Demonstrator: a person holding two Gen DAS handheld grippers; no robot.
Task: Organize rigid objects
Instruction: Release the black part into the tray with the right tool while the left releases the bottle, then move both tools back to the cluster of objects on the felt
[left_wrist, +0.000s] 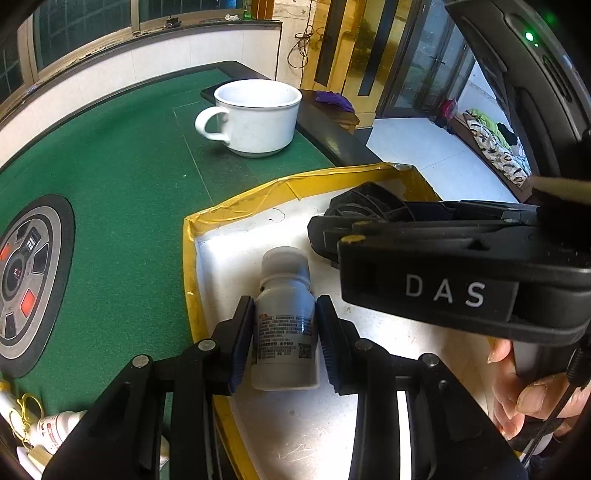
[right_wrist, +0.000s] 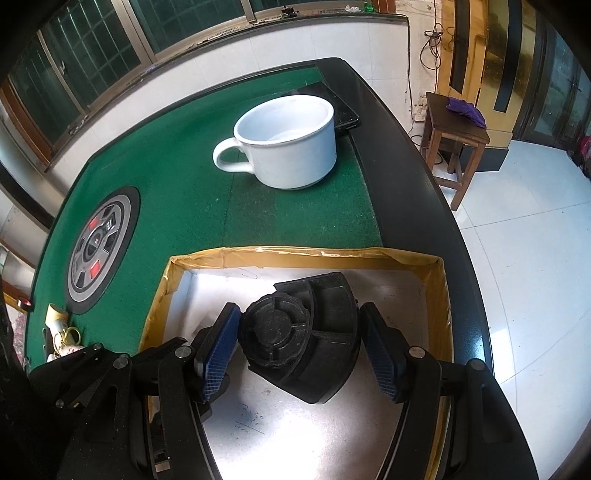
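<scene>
A green-felted desk (right_wrist: 177, 192) under a row of windows carries a shallow white tray (right_wrist: 406, 258) edged in yellow tape, with a white mug (right_wrist: 291, 147) beyond the tray's far rim. Inside the tray's left part, the left tool (left_wrist: 285, 332) is clamped on a small white bottle (left_wrist: 284, 317), whose long axis runs away from the tool, cap toward the far rim. Right of the bottle, mid-tray, the black fan-shaped plastic part (right_wrist: 306, 339) lies between the right tool's (right_wrist: 301, 354) widely spread pads, which appear not yet to press it; that hand is nearer it.
</scene>
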